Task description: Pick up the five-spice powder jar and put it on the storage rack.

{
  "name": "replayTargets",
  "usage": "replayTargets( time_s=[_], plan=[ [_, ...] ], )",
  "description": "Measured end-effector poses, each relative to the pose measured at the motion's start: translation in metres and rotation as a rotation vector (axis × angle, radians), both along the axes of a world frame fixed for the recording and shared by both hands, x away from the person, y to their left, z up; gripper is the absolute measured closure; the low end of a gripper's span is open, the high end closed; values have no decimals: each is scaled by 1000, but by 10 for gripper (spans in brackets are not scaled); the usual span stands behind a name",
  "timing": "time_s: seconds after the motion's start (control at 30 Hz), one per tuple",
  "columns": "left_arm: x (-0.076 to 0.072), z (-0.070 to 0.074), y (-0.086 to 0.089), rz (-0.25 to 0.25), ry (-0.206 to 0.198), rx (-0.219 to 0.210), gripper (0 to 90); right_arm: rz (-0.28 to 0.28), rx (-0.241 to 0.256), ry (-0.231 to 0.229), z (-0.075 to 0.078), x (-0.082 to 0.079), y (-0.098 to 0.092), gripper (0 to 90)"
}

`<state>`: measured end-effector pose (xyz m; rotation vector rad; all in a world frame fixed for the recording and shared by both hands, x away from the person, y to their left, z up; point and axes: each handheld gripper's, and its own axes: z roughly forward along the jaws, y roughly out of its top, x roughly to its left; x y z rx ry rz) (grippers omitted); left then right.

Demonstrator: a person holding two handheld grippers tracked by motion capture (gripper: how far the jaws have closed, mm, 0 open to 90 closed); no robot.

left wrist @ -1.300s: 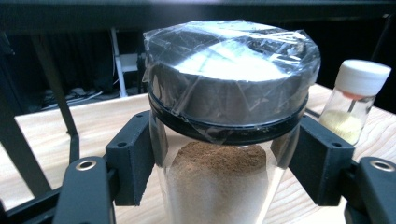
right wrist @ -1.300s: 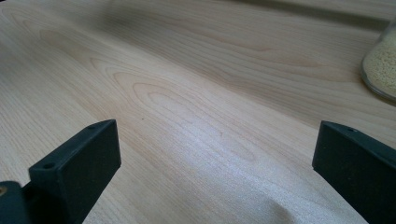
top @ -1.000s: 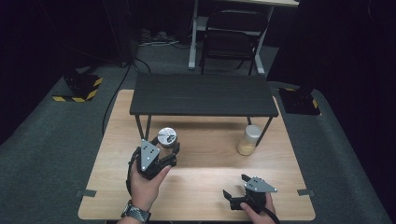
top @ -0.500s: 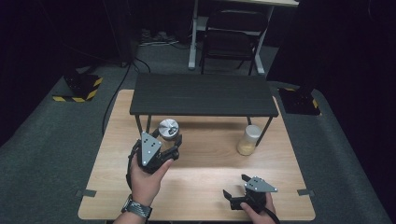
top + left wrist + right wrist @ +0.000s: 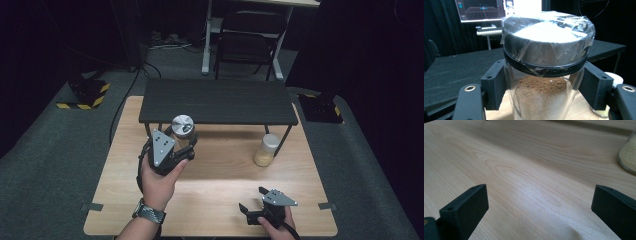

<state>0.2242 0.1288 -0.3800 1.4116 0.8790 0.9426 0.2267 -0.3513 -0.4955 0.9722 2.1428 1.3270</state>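
Observation:
A clear jar (image 5: 182,125) with a silver lid wrapped in plastic film holds brown powder (image 5: 541,87). My left gripper (image 5: 184,143) is shut on the glass just below the lid, one black jaw on each side (image 5: 544,87). In the high view the jar hangs above the table in front of the low black shelf (image 5: 215,100). My right gripper (image 5: 250,201) rests near the table's front right edge. It is open, with bare wood between its jaws (image 5: 539,205).
A second jar (image 5: 266,150) with a white lid and yellowish grains stands under the shelf's right end, next to its leg; its side shows at the right gripper view's edge (image 5: 627,155). The wooden table (image 5: 225,180) has open room in the middle. A chair stands beyond the shelf.
My left gripper has carried the brown-powder jar up and away from the person, closer to the shelf's front edge. The right gripper has stayed put.

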Motion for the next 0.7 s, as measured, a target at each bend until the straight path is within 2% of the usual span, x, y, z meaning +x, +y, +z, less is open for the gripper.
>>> replayTargets(
  time_s=[0.5, 0.7],
  plan=[
    [18, 15, -2, 33, -39, -23, 305, 3, -1, -2, 0, 0, 0, 4],
    [29, 17, -3, 51, -36, -29, 305, 3, 0, -3, 0, 0, 0, 4]
  ],
)
